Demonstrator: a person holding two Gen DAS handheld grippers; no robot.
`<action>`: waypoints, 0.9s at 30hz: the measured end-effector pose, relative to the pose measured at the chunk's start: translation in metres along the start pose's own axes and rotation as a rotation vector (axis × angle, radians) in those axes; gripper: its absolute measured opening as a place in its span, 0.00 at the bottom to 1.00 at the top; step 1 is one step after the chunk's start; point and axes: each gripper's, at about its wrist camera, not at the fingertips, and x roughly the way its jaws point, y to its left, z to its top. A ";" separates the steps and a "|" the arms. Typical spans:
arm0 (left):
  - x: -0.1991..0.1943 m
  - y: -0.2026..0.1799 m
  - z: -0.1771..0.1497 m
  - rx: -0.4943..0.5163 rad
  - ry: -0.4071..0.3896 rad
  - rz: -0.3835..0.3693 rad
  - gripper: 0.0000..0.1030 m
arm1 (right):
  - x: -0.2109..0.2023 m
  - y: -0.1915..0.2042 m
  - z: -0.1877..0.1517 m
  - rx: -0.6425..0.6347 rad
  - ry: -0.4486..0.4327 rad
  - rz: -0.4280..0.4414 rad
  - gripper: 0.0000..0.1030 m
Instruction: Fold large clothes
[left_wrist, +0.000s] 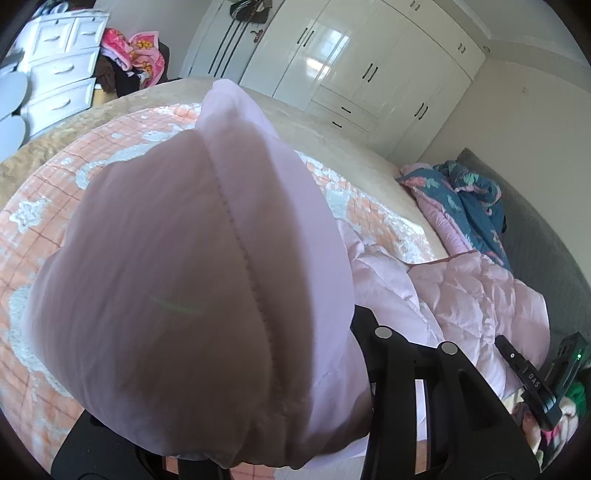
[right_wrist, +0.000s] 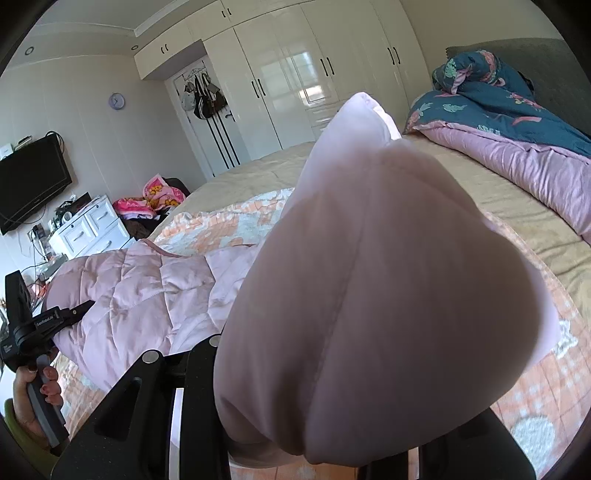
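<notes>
Both grippers are raised above the bed (right_wrist: 258, 166), each with a bulging fold of the pale pink quilted coat (left_wrist: 192, 266) draped over its front. The left gripper (left_wrist: 229, 435) appears clamped on a bunched edge of the coat, but its fingers are buried in fabric, so I cannot tell how they stand. The right gripper (right_wrist: 317, 435) is hidden in the same way; its grip is likely but not confirmed. In the right wrist view, the person's left hand (right_wrist: 37, 391) holds the left gripper's handle at the coat's far side.

The rest of the coat lies crumpled on the peach checked blanket (left_wrist: 48, 206), stretched between the 2 grippers.

Risks, as judgement:
1. The padded fabric is slippery and bulky; a shallow pinch could let an edge slide out mid-lift.
2. Both lenses are largely blocked, so the landing line for a fold cannot be checked and the halves may land skewed.
3. The slack middle may bunch, trapping a crease.
4. The blue floral duvet (right_wrist: 509, 96) lies near the headboard and could catch a wide swing.

Containers: the white drawer unit (right_wrist: 92, 229) has its drawers shut, contents not visible. The wardrobe (right_wrist: 295, 74) doors are closed. Loose pink clothing (right_wrist: 159, 199) is heaped beside the drawers.
</notes>
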 end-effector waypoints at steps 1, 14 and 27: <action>-0.002 0.000 -0.001 0.002 0.000 -0.003 0.31 | -0.002 -0.002 -0.001 0.005 0.000 0.002 0.30; -0.033 0.001 -0.037 0.027 0.014 0.008 0.31 | -0.028 -0.019 -0.025 0.027 0.009 0.020 0.30; -0.039 0.019 -0.068 0.003 0.070 0.068 0.34 | -0.035 -0.030 -0.052 0.093 0.085 -0.022 0.34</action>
